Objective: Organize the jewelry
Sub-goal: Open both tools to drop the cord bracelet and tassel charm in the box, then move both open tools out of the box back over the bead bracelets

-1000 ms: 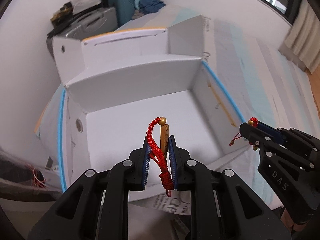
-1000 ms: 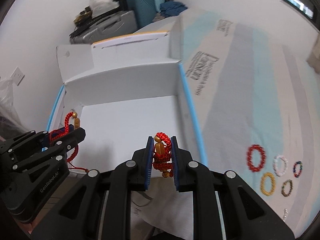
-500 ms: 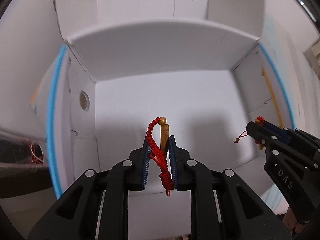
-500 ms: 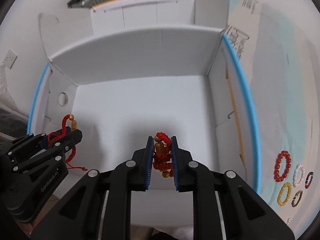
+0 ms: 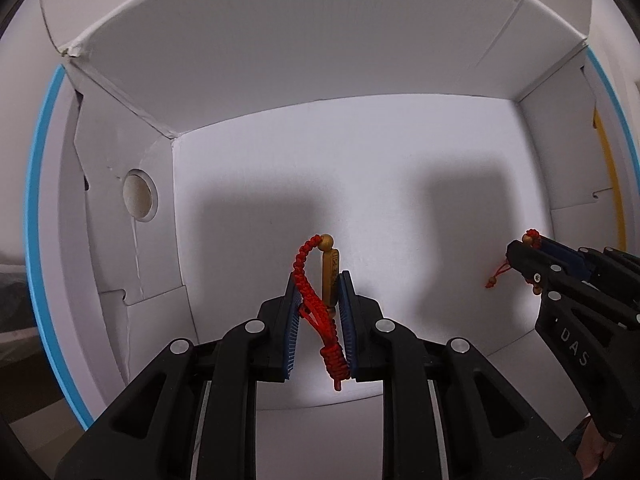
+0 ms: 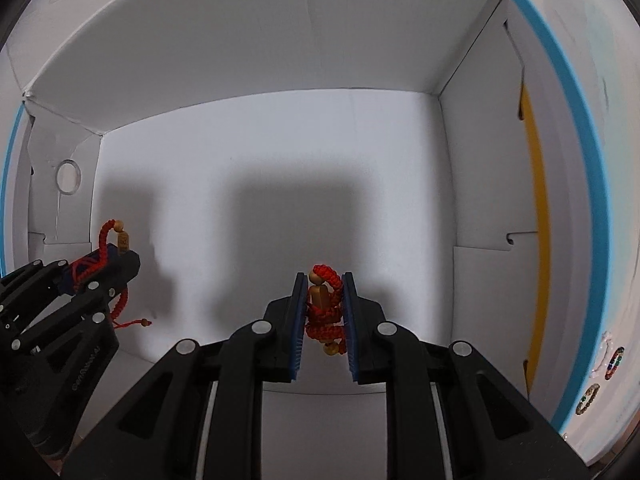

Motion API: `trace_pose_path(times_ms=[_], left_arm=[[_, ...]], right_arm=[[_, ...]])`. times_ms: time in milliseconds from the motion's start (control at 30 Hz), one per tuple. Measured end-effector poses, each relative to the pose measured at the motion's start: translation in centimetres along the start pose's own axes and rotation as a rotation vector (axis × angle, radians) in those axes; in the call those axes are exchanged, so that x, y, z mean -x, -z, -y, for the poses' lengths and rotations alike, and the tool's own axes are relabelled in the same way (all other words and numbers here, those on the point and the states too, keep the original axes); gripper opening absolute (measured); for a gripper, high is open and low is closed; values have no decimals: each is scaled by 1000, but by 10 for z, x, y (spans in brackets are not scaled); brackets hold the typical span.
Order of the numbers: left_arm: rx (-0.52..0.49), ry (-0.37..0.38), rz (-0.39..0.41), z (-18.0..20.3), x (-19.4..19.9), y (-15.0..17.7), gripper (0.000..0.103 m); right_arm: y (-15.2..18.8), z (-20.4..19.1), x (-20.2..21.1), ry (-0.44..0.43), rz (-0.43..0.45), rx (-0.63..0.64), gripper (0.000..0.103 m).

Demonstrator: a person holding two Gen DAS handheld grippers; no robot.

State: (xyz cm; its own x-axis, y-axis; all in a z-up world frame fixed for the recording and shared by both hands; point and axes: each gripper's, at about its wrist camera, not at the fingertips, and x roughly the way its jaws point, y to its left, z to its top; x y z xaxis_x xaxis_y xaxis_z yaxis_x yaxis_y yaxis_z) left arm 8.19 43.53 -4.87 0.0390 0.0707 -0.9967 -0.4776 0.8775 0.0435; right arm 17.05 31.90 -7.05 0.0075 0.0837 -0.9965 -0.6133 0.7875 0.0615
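Both grippers point down into a white cardboard box. My left gripper is shut on a red braided cord bracelet with a gold bar charm, whose loop sticks out past the fingertips. My right gripper is shut on a second red cord bracelet, bunched up between the blue pads around a gold charm. In the left wrist view the right gripper comes in from the right edge. In the right wrist view the left gripper and its bracelet sit at the left.
The box has tall white walls, a blue-edged rim and a round hole in its left wall. Its white floor carries the grippers' shadows. Outside the box at the right lie several bead bracelets on a pale cloth.
Both grippers have tipped downward and sunk into the box, which now fills each view. The room and bed behind have dropped out of sight. Each bracelet stays gripped.
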Motion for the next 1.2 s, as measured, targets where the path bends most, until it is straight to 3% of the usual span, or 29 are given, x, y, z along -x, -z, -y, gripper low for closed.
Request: trace_pose_path(times_ms=[200, 300, 467, 567, 667, 900, 1067, 1200], left_arm=[[6, -3, -5, 14, 0, -6, 20], [6, -11, 8, 11, 1, -6, 25], [15, -18, 59, 12, 9, 0, 45], [22, -23, 92, 12, 14, 6, 48], [22, -33, 137, 14, 22, 12, 65], [21, -32, 203, 15, 36, 23, 76], [30, -30, 259, 16, 51, 34, 94], [35, -14, 294, 12, 63, 33, 97]], right_arm=[[-5, -2, -5, 4, -20, -1, 18], [-4, 4, -1, 3, -7, -9, 30], [0, 8, 8, -8, 40, -10, 46], [3, 7, 19, -17, 87, 0, 58], [6, 6, 32, -16, 138, 1, 65], [17, 2, 59, -23, 229, 16, 73], [27, 5, 77, -32, 282, 21, 81], [39, 11, 97, -36, 319, 16, 86]])
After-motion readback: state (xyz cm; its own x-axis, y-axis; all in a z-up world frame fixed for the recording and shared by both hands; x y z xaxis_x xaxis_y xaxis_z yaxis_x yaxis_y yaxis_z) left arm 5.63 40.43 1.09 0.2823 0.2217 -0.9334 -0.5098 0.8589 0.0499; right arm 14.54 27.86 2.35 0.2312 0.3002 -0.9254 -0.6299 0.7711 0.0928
